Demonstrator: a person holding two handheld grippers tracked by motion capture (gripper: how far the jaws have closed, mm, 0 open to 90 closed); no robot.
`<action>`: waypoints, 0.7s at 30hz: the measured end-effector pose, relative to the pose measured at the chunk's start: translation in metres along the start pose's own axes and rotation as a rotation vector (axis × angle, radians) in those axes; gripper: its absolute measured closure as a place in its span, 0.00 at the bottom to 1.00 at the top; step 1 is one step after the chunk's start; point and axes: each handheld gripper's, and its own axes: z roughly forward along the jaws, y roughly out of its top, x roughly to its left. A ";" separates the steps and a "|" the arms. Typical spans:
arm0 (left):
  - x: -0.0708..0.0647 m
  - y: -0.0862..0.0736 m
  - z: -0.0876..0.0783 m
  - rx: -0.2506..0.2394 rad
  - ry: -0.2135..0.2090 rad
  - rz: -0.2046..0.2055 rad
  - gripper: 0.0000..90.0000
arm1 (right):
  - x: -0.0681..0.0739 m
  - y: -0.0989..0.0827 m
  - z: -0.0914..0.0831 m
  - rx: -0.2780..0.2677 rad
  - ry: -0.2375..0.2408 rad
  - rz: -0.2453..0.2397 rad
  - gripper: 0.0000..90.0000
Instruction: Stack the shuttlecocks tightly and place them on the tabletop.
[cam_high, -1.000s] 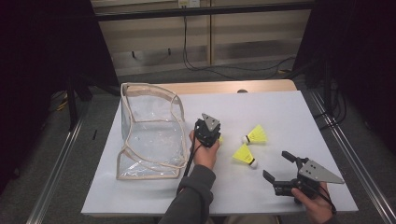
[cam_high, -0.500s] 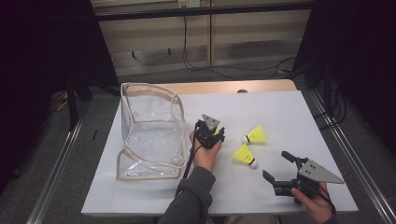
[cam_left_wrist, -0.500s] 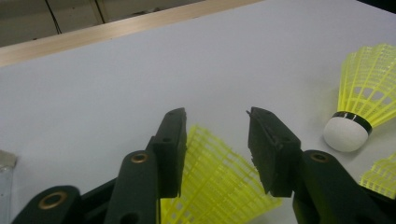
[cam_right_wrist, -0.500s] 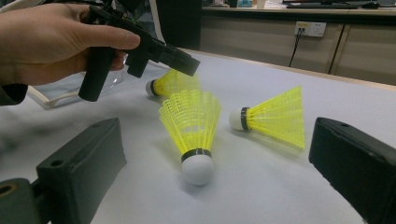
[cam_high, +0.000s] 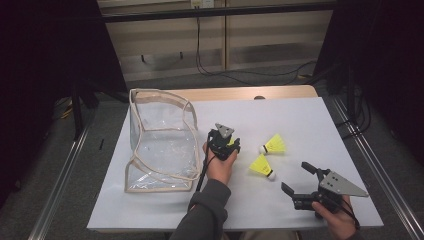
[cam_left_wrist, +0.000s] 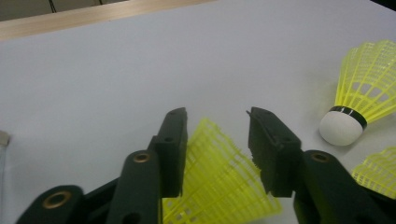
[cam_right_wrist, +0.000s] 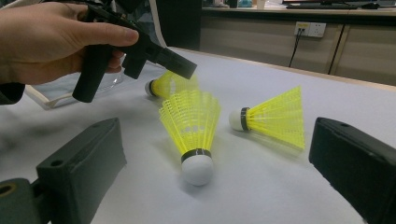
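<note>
Three yellow shuttlecocks with white corks lie on the white table (cam_high: 280, 115). My left gripper (cam_high: 231, 146) (cam_left_wrist: 217, 114) sits mid-table over one shuttlecock (cam_left_wrist: 219, 177) (cam_right_wrist: 168, 84). Its jaws have just been closing. The mesh skirt lies between them on the table and I see no squeeze. The other two shuttlecocks (cam_high: 274, 145) (cam_high: 261, 165) lie to its right. My right gripper (cam_high: 295, 176) (cam_right_wrist: 217, 128) rests near the front right edge, open wide and empty. It faces the nearer shuttlecock (cam_right_wrist: 191, 121), with the other shuttlecock (cam_right_wrist: 275, 116) beyond.
A clear plastic bag (cam_high: 160, 150) with beige trim stands open at the left of the table, close to the left hand. A wooden strip (cam_high: 250, 93) runs along the far edge. Dark floor and metal rails flank the table.
The left gripper has tipped slightly toward the shuttlecock beside it. The right gripper and the two loose shuttlecocks have stayed put.
</note>
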 end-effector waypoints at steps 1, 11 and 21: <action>0.000 0.000 0.000 0.002 0.006 0.001 0.72 | 0.000 0.000 0.000 0.000 -0.001 0.000 0.03; 0.003 0.002 -0.003 -0.033 0.053 0.029 0.88 | 0.000 0.000 0.000 -0.002 -0.001 -0.001 0.03; 0.006 0.005 0.004 -0.042 0.065 0.022 0.90 | 0.000 0.000 -0.001 -0.001 0.000 0.002 0.03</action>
